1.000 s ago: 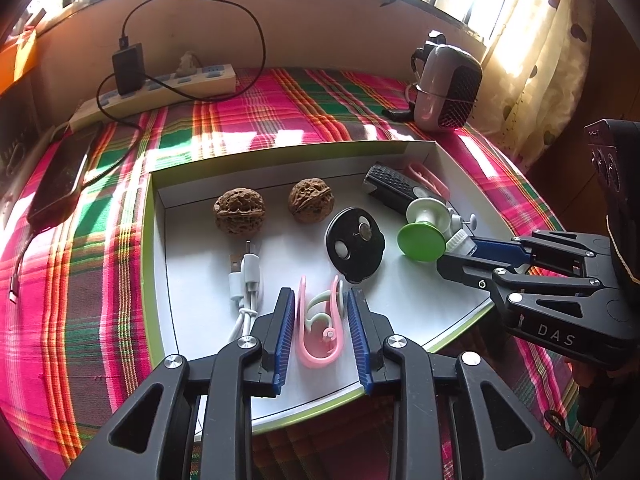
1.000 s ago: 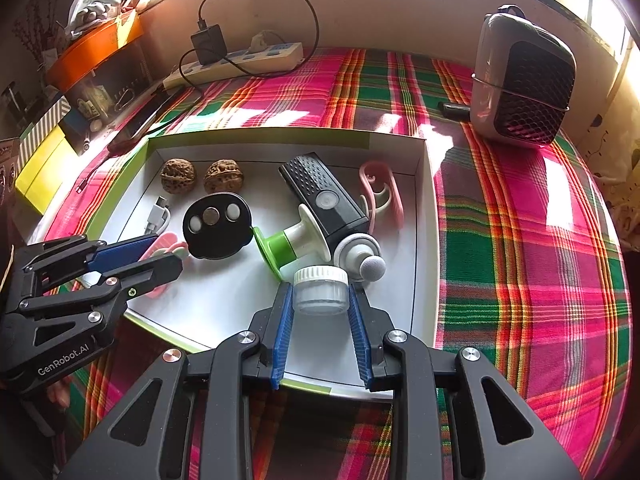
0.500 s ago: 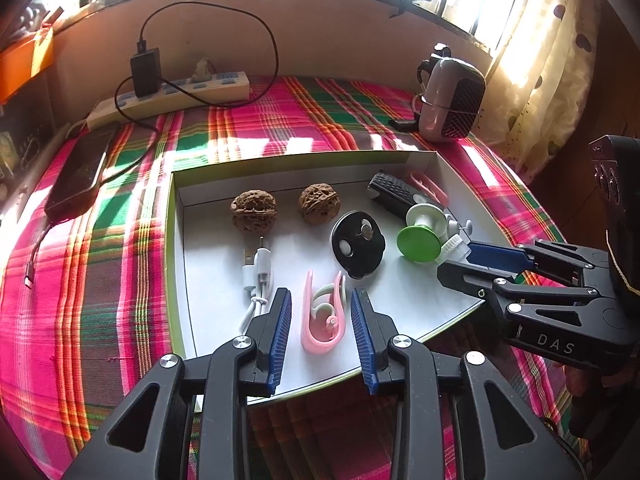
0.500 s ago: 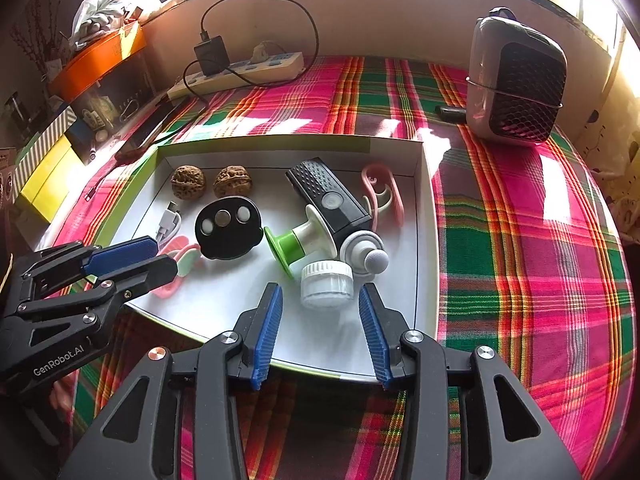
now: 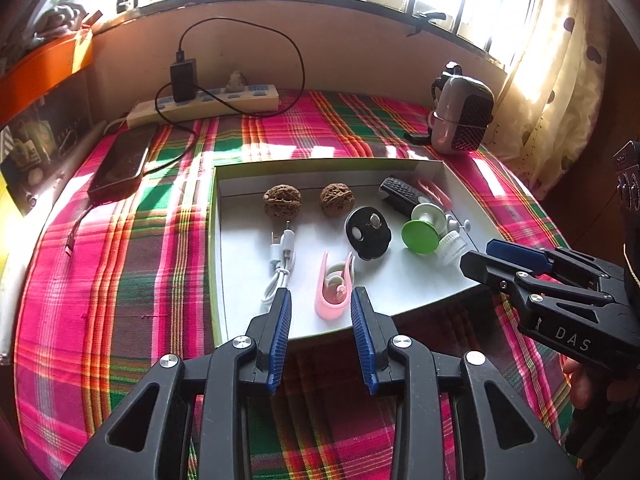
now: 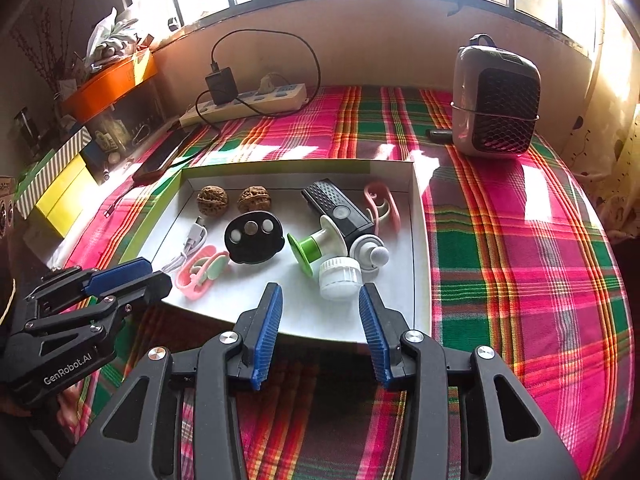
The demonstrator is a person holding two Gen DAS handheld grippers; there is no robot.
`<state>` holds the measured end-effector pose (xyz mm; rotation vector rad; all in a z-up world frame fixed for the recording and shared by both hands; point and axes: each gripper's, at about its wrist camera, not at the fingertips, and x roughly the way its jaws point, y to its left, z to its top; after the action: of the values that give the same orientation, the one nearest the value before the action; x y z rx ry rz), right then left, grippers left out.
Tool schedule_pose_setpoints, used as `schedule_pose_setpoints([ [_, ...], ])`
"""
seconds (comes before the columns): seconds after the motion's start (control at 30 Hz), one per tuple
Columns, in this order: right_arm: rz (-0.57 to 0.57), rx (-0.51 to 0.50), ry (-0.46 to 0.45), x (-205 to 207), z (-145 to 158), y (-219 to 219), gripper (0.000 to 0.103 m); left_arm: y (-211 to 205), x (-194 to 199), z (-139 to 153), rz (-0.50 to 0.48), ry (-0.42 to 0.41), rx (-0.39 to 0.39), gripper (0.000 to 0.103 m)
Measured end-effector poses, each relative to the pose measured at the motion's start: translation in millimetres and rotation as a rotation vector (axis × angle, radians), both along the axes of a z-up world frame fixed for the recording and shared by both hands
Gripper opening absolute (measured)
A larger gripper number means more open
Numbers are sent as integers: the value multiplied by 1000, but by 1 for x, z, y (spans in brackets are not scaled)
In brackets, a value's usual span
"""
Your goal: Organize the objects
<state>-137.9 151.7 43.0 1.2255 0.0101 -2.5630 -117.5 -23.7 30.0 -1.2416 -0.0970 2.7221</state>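
Both grippers, left (image 5: pixel 320 300) and right (image 6: pixel 320 296), gape empty; the light, hard, slick jar (image 6: pixel 340 278) wants a grip across its ribbed cap.

Right gripper (image 6: pixel 320 300) at tray (image 6: pixel 420 240) front edge, jaws parted, empty; white jar (image 6: pixel 340 278) just beyond its fingertips, untouched; green spool (image 6: pixel 310 246), black disc (image 6: pixel 254 236), two walnuts (image 6: pixel 212 200) inside tray; left gripper (image 6: pixel 136 278) at lower left; plaid cloth (image 6: pixel 520 240) beneath.

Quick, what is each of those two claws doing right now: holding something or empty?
Left gripper: open, empty; pink clip lies free ahead.
Right gripper: open, empty; white jar sits released in the tray.
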Motion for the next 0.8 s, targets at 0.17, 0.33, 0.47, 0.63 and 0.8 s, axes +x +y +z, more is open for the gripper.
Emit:
schedule_pose_setpoints([
  [0.17,-13,5,23,12,2,2,41,-1,13,4,33,28,-34,29],
  [0.33,-24,15,46,24,3,4,42,0,27,5,69,40,-63,29],
  [0.47,-31,20,45,32,0,6,46,5,38,3,67,41,-79,29],
  [0.63,-33,38,37,42,-6,6,46,8,47,-6,72,21,-81,29],
  [0.8,-35,44,15,47,-16,7,47,9,53,-13,78,4,-81,29],
])
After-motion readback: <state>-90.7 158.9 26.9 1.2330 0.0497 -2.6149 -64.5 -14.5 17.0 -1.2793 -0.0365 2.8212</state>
